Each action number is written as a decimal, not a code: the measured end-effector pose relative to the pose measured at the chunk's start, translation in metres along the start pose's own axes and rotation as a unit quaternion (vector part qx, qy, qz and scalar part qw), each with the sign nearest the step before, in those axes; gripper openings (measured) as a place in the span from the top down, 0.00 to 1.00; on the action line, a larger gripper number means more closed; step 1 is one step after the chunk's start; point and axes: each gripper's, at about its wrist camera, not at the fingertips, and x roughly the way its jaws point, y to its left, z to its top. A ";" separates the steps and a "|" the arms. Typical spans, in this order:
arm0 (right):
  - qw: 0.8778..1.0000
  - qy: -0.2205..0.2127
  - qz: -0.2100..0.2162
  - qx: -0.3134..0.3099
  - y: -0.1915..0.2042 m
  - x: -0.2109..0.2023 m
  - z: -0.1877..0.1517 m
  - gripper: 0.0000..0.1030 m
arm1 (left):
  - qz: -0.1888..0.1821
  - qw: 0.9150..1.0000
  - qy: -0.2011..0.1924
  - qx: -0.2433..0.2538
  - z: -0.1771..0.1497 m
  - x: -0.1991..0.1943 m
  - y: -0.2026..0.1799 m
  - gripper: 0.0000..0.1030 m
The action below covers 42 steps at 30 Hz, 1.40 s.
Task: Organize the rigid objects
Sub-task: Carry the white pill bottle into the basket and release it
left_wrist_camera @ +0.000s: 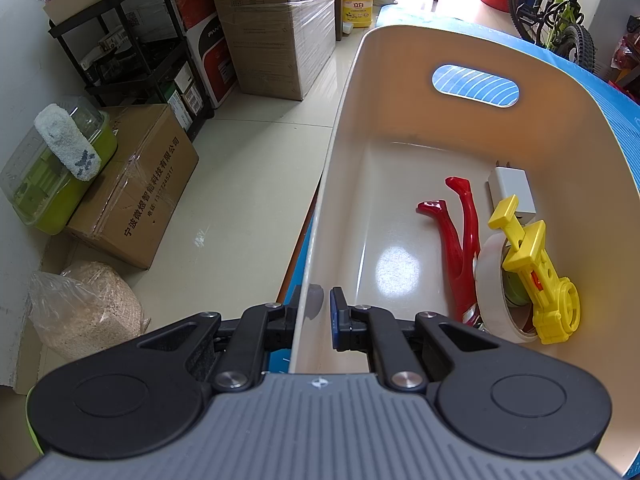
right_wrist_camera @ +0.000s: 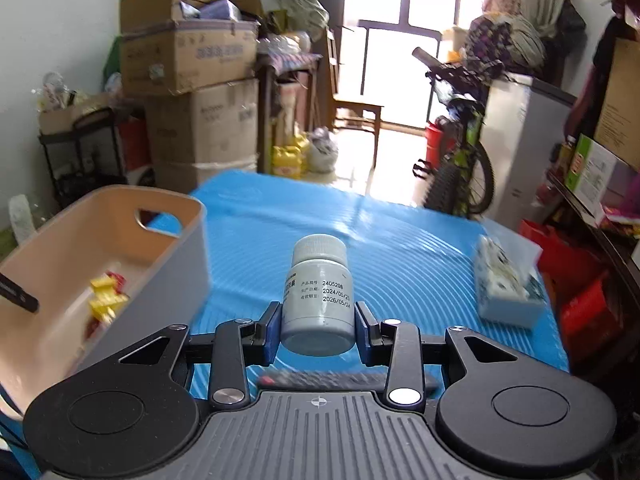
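Observation:
My left gripper (left_wrist_camera: 314, 320) straddles the near left wall of the cream bin (left_wrist_camera: 344, 128); a small gap shows between the inner pad and the wall. The bin holds a red figure's legs (left_wrist_camera: 460, 240), a white charger (left_wrist_camera: 512, 192), a tape roll (left_wrist_camera: 494, 292) and a yellow toy (left_wrist_camera: 536, 268). My right gripper (right_wrist_camera: 318, 326) is shut on a white pill bottle (right_wrist_camera: 318, 292), held above the blue mat (right_wrist_camera: 400, 248). The bin (right_wrist_camera: 192, 240) stands to its left. A black remote (right_wrist_camera: 344, 380) lies under the gripper.
A tissue pack (right_wrist_camera: 508, 284) lies on the mat's right side. Cardboard boxes (left_wrist_camera: 140, 188), a black shelf (left_wrist_camera: 132, 40), a bag (left_wrist_camera: 84, 308) and a green container (left_wrist_camera: 56, 168) stand on the floor to the left. A bicycle (right_wrist_camera: 460, 160) stands beyond the table.

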 end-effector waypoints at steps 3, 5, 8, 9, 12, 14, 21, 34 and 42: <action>1.000 -0.015 0.026 -0.001 0.022 0.000 0.015 0.58 | 0.000 1.000 0.000 0.000 0.000 0.000 0.000 0.87; 0.999 -0.023 0.041 -0.005 0.036 0.001 0.024 0.58 | 0.000 1.000 0.000 0.000 0.000 0.000 -0.001 0.87; 0.998 -0.028 0.064 -0.010 0.055 0.006 0.034 0.58 | 0.000 1.000 0.000 0.000 0.000 0.000 -0.001 0.87; 0.997 -0.027 0.070 -0.013 0.061 0.009 0.037 0.58 | 0.000 1.000 0.000 0.000 0.000 0.000 -0.001 0.87; 0.995 -0.027 0.089 -0.025 0.083 0.016 0.044 0.58 | 0.000 1.000 0.000 0.001 0.000 0.000 -0.002 0.87; 0.994 -0.024 0.103 -0.030 0.096 0.022 0.047 0.58 | 0.000 1.000 0.000 0.000 0.000 -0.001 -0.002 0.87; 0.989 0.024 0.143 -0.028 0.129 0.055 0.042 0.58 | 0.000 1.000 0.000 0.002 0.001 -0.002 -0.003 0.87; 0.976 0.112 0.133 -0.130 0.188 0.086 0.013 0.58 | -0.001 1.000 0.000 0.003 0.002 -0.002 -0.002 0.88; 0.976 0.111 0.139 -0.123 0.182 0.082 0.014 0.51 | 0.000 1.000 0.000 0.003 0.002 -0.002 -0.002 0.88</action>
